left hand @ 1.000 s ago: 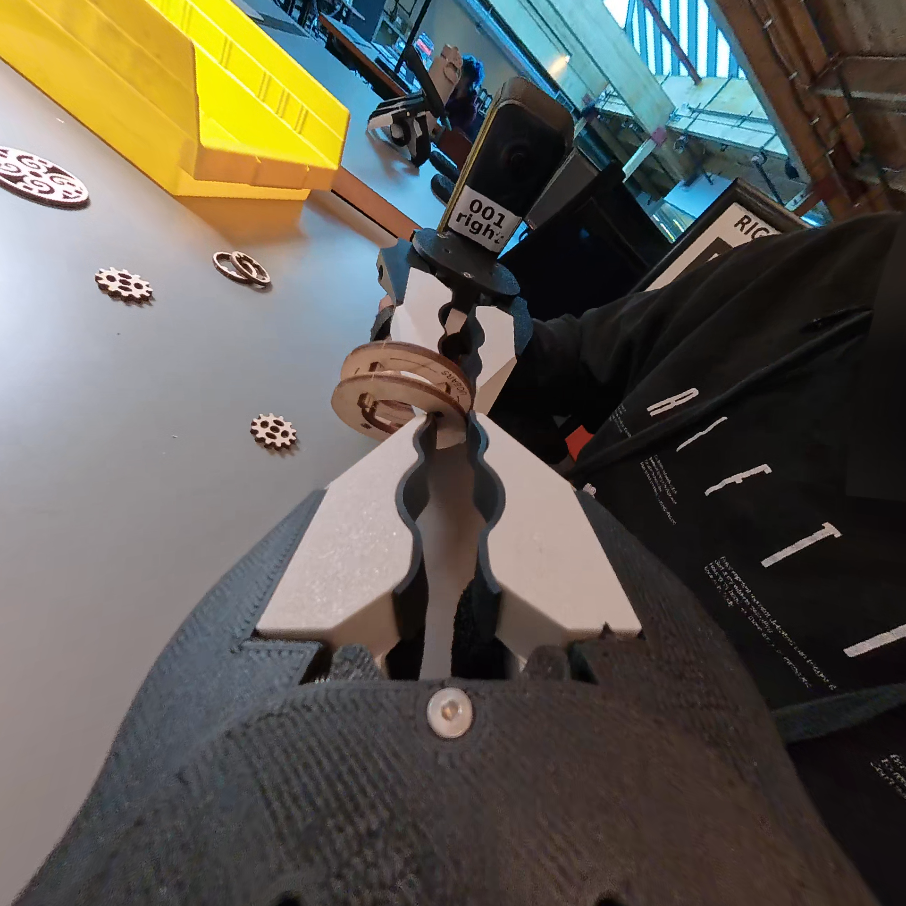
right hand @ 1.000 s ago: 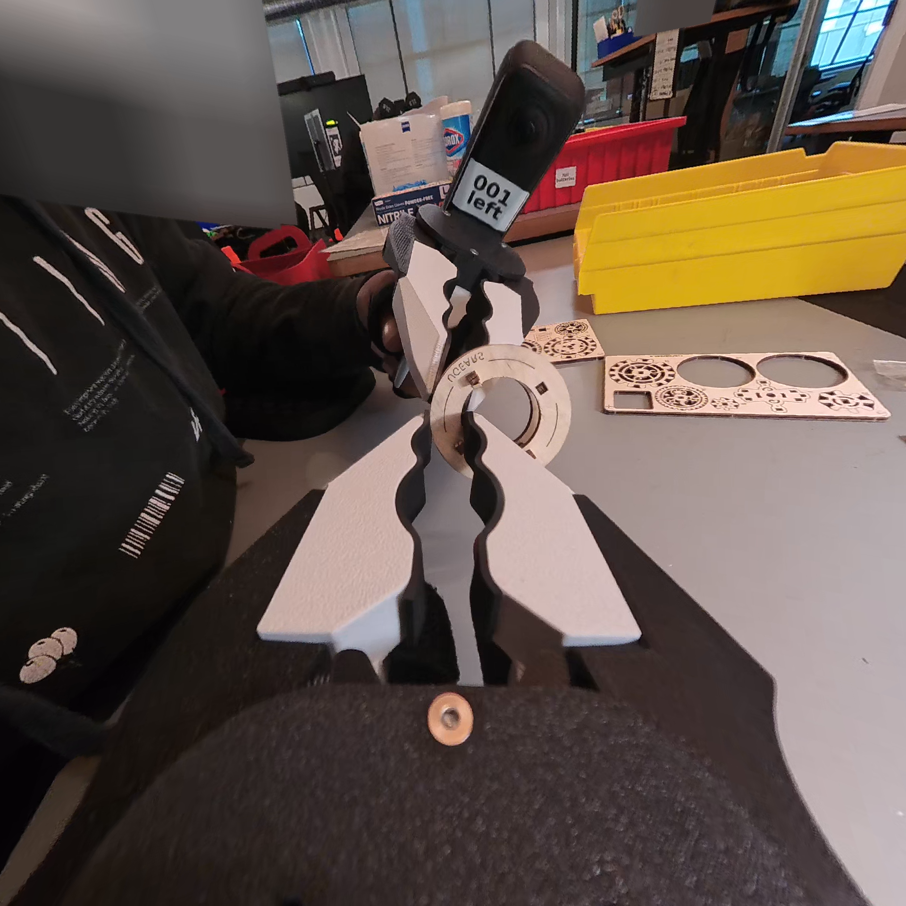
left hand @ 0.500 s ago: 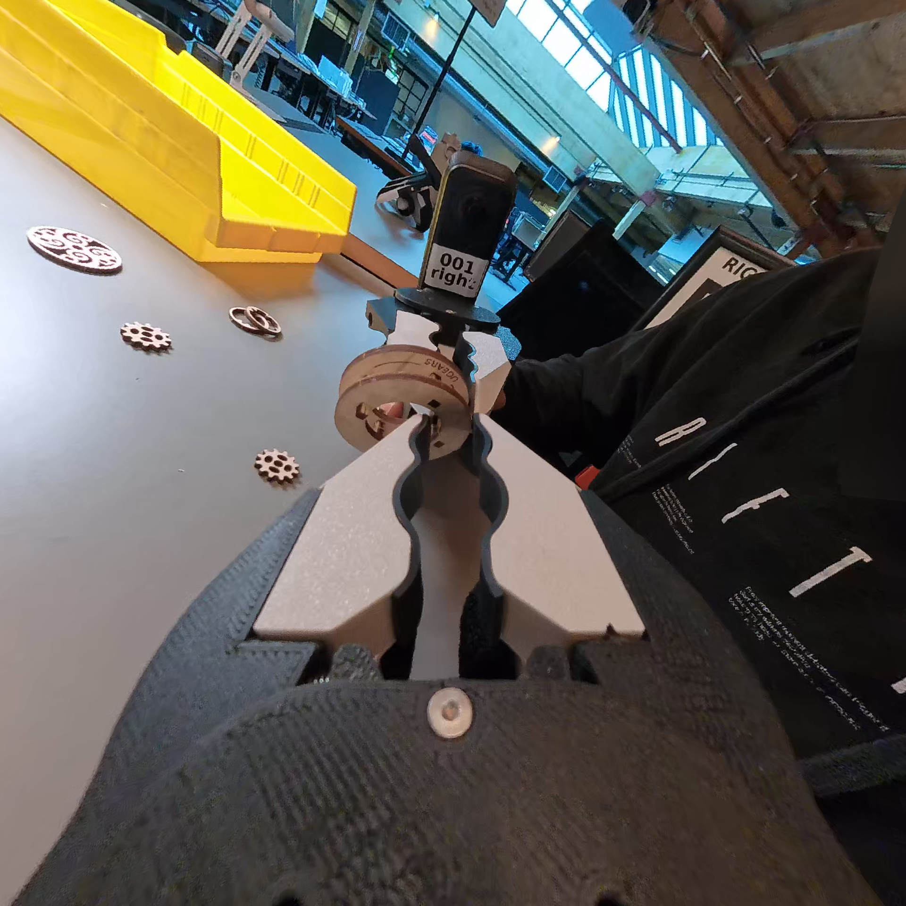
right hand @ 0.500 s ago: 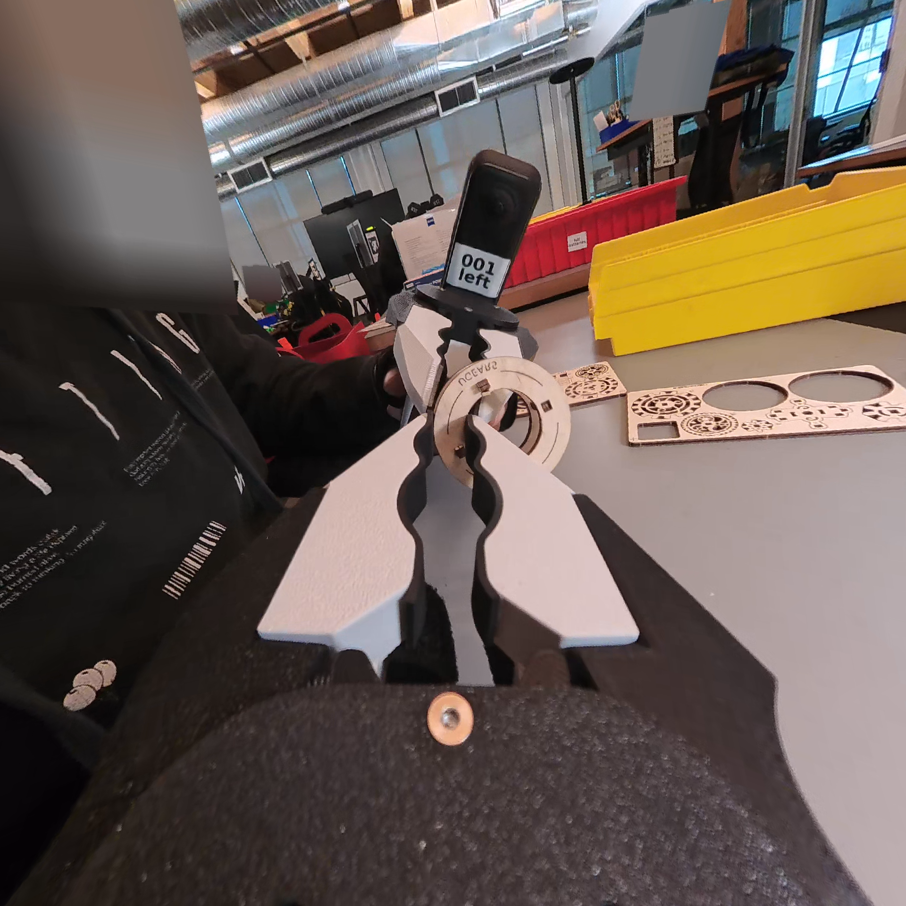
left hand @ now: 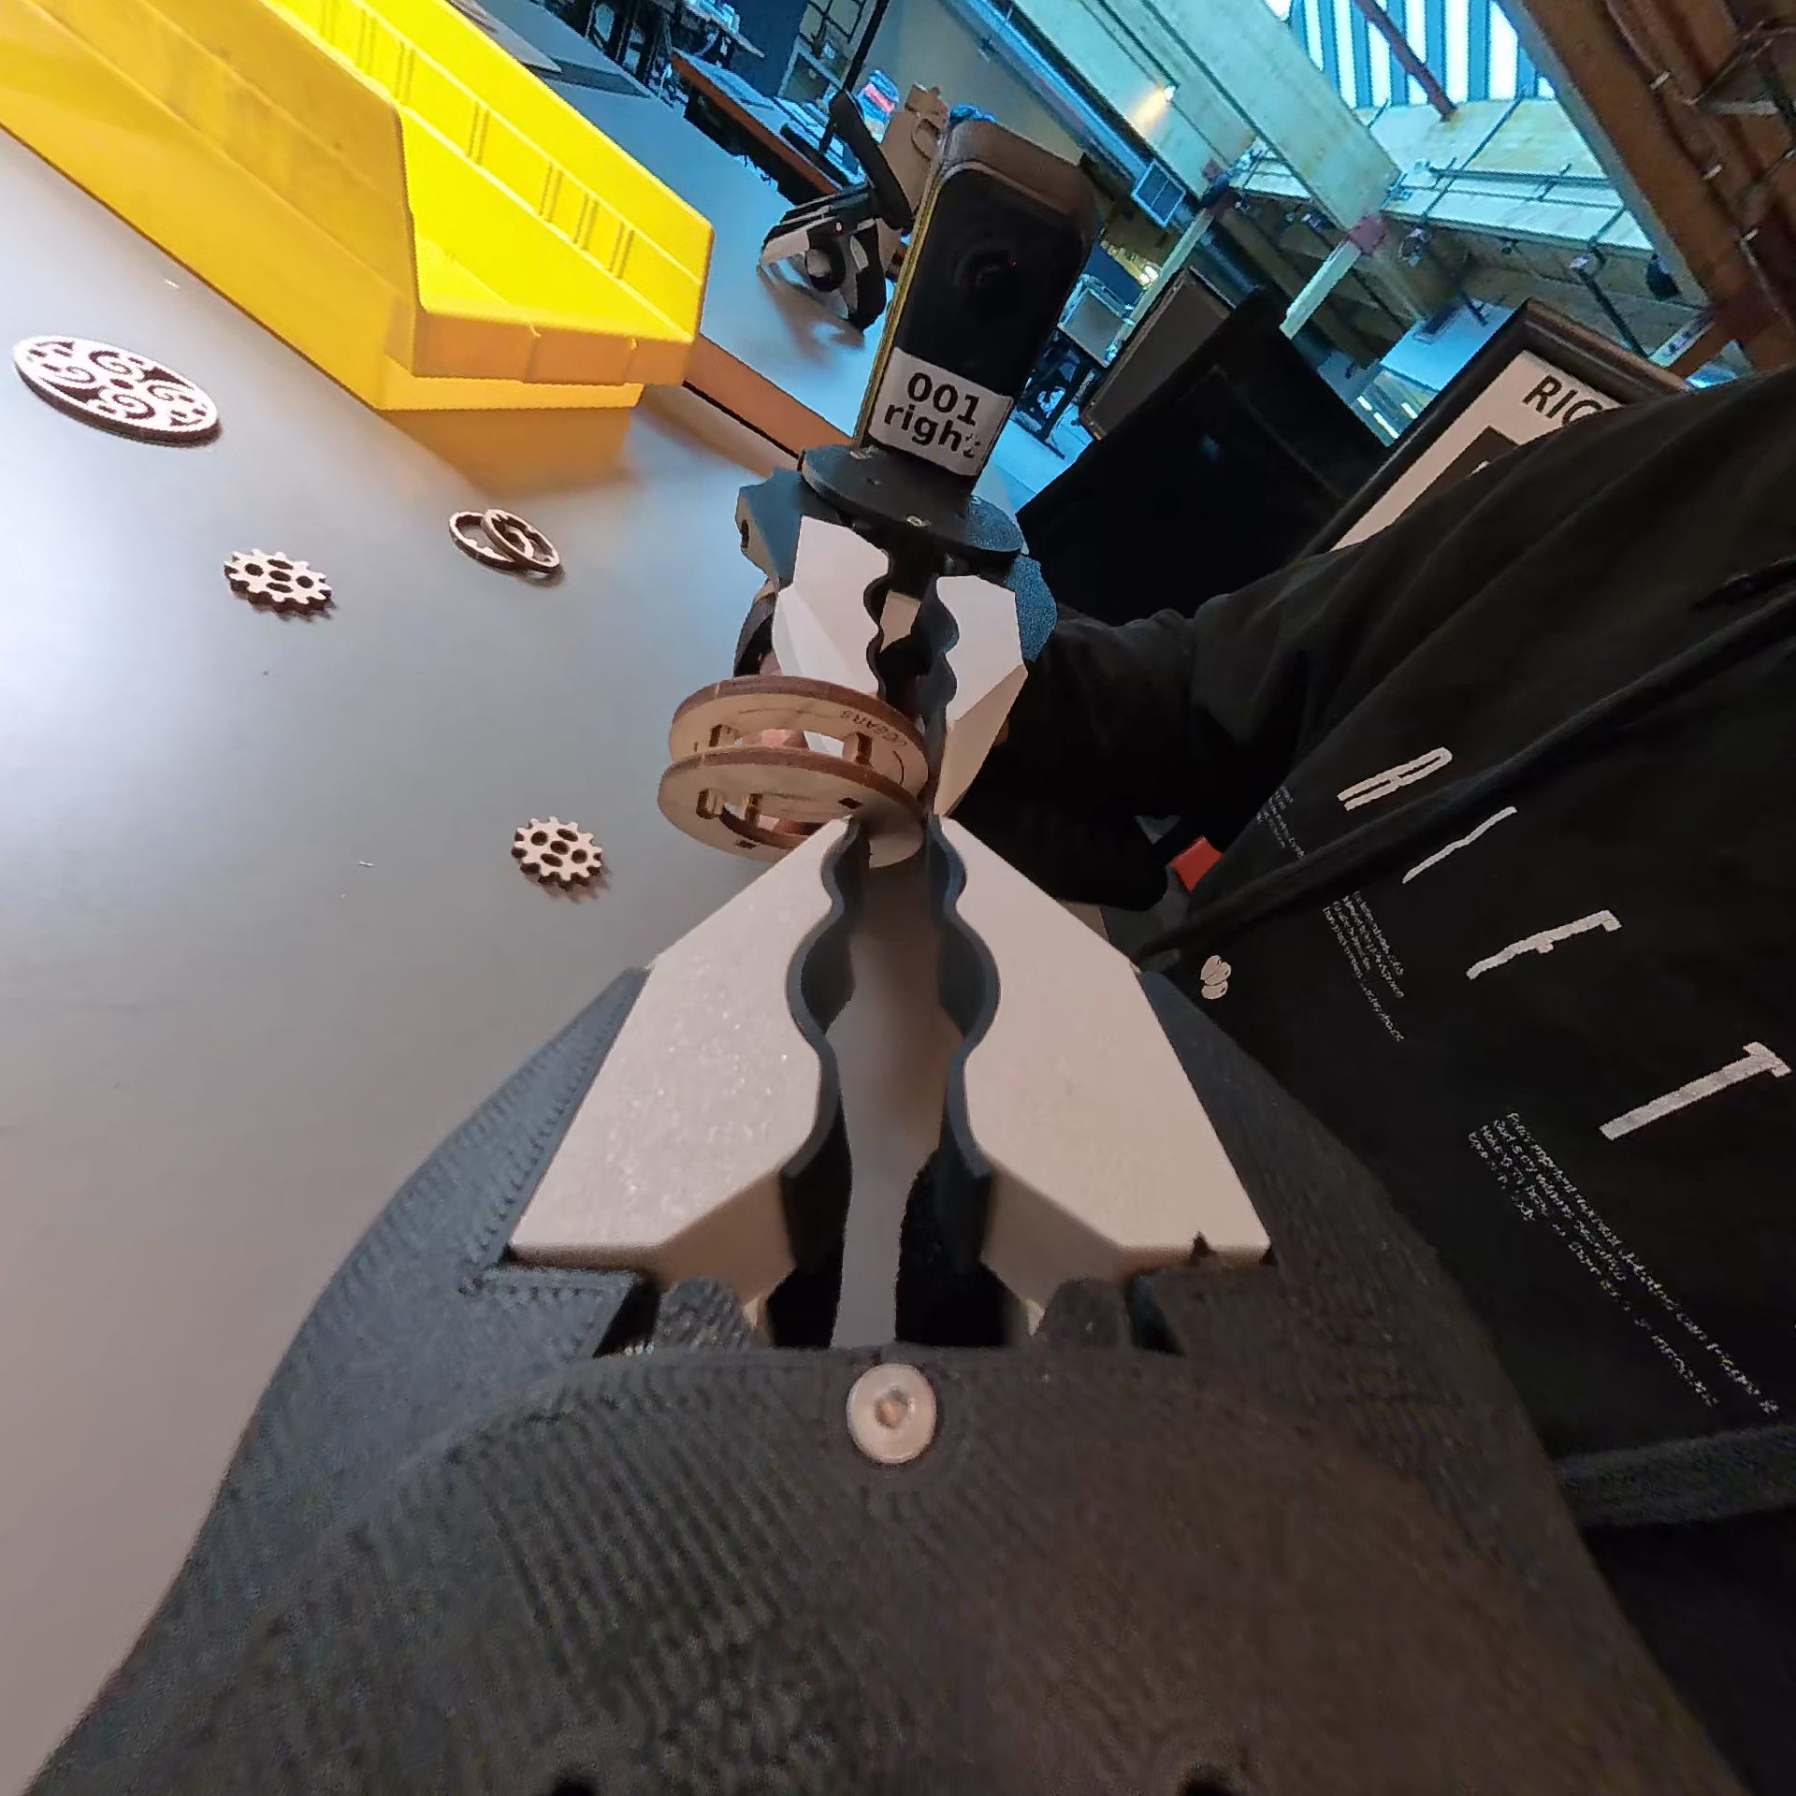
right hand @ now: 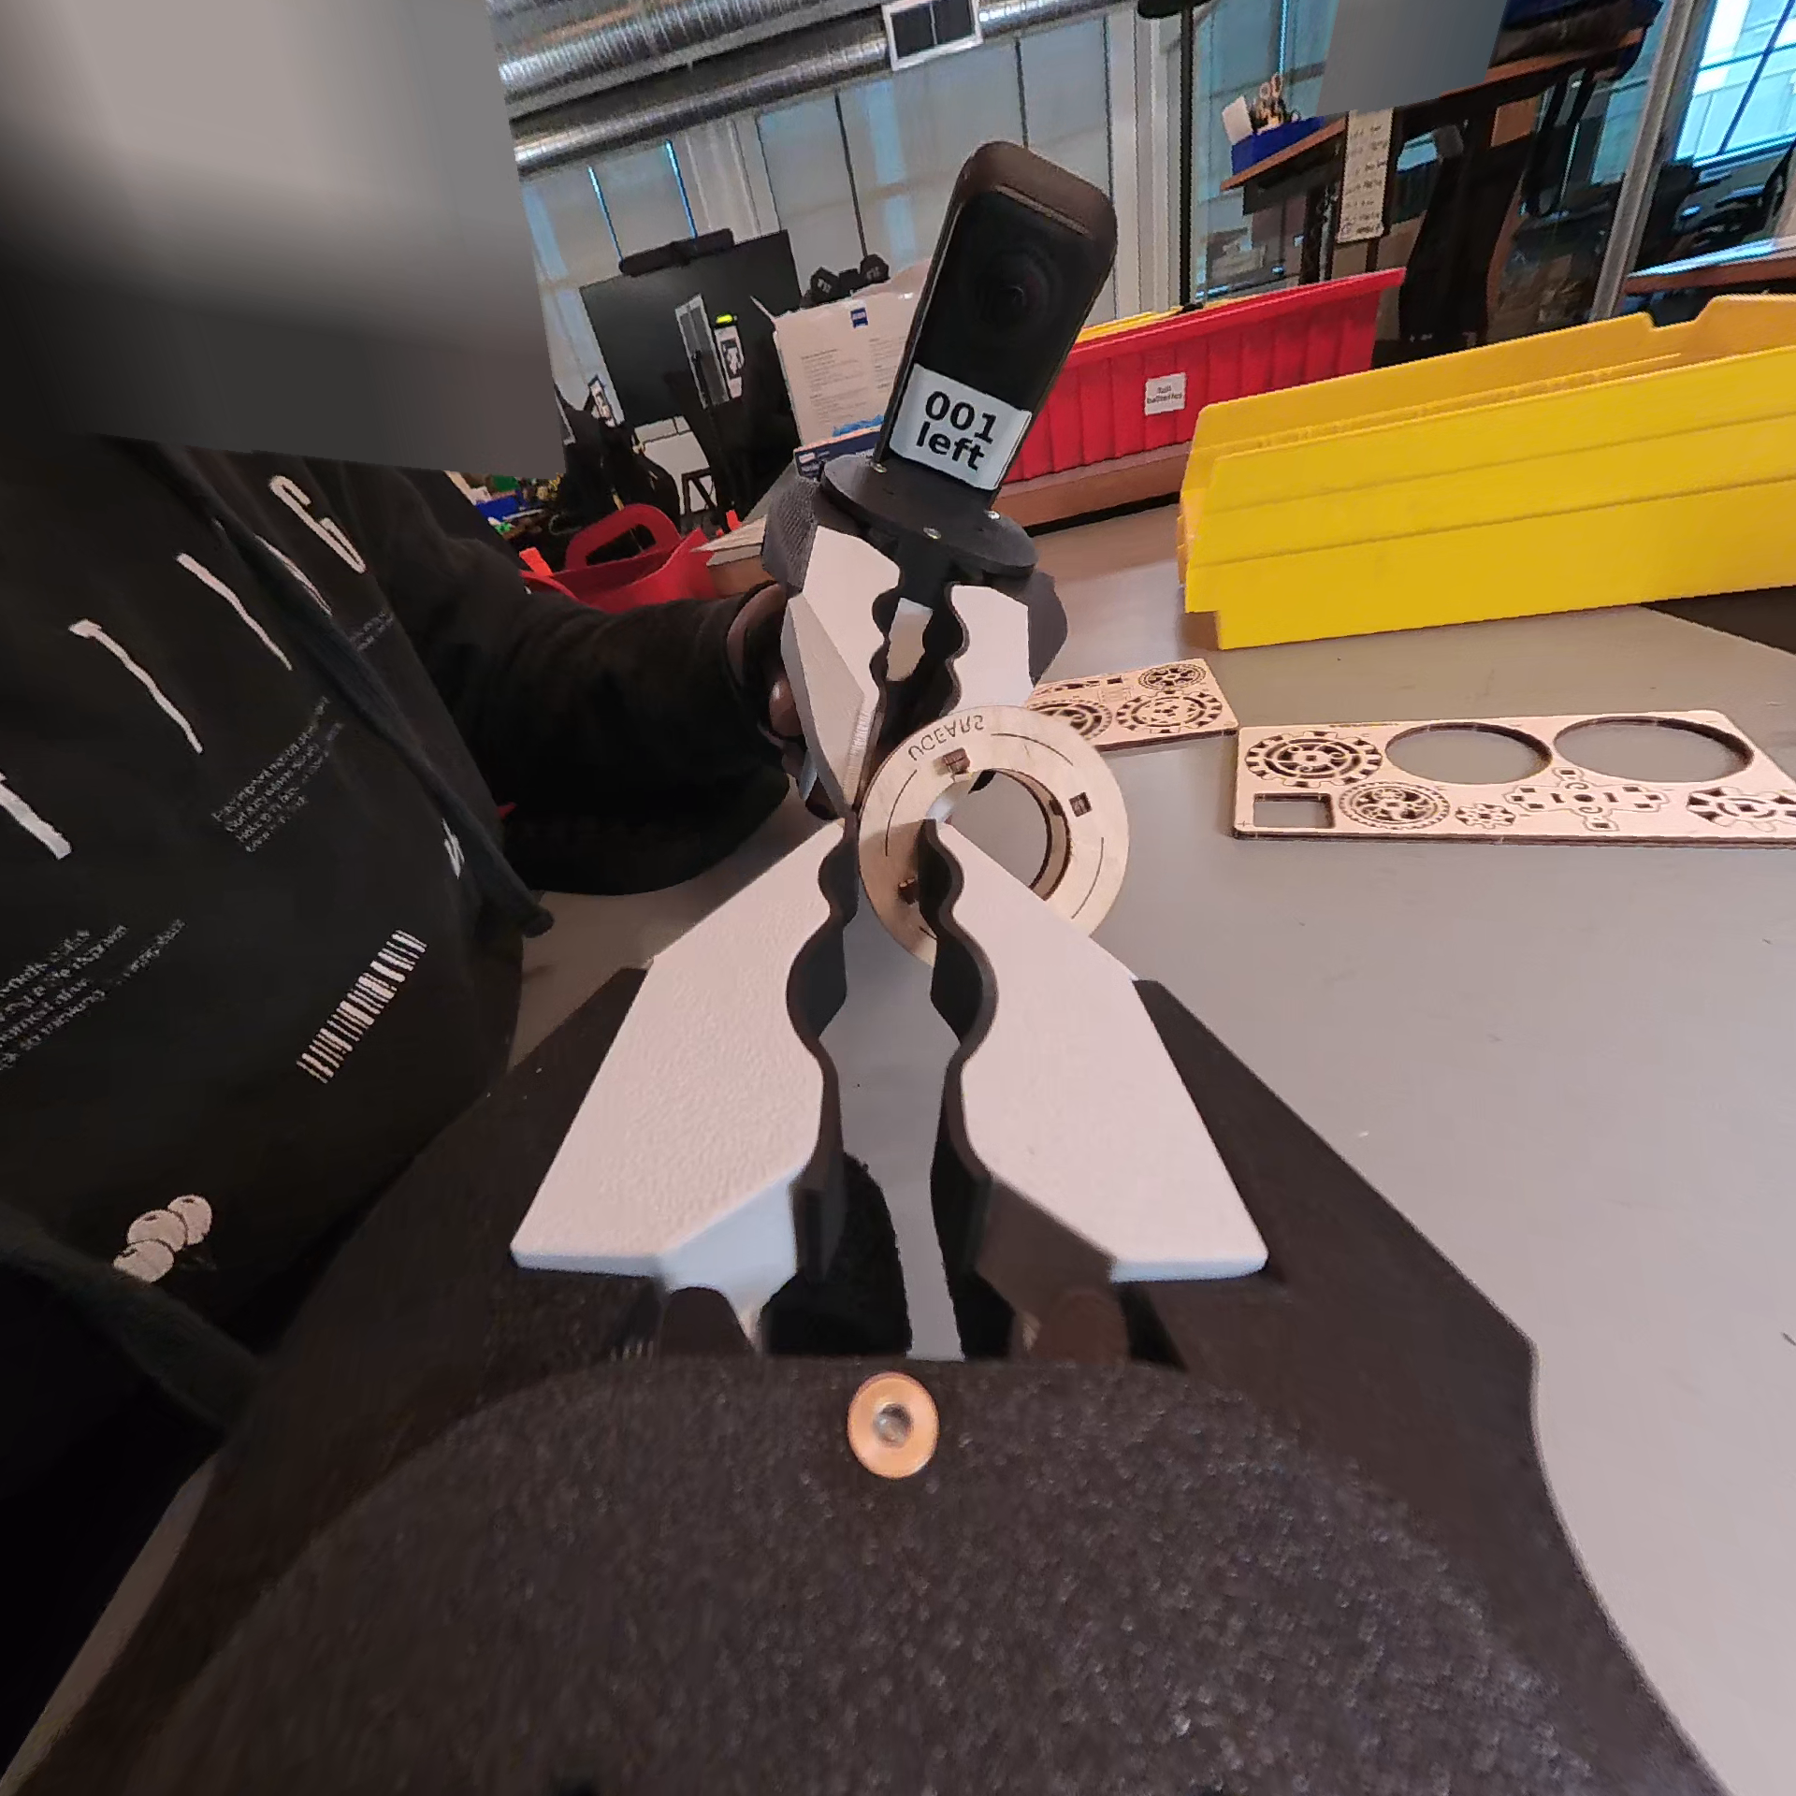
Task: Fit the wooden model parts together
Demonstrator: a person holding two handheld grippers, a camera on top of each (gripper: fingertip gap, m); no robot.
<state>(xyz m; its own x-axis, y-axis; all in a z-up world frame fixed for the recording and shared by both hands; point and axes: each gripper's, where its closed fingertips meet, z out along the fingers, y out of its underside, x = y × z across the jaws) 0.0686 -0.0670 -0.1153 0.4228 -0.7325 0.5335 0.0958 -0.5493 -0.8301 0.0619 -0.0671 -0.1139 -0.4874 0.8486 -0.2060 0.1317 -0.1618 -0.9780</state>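
The left gripper (left hand: 889, 826) and right gripper (right hand: 889, 836), tip to tip above the bench (left hand: 243, 875), each pinch a rim of the two-disc wooden ring assembly (right hand: 991, 836) held between them, discs parallel and slightly apart, so pressing along their shared axis should seat them.

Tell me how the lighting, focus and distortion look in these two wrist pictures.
Left wrist view: wide-angle bend tilts the table; the yellow bin throws an orange glow beneath; bright skylights; the wooden ring assembly is sharp. Right wrist view: even daylight from windows, grey patches masking upper areas, the perforated wooden sheet crisp.
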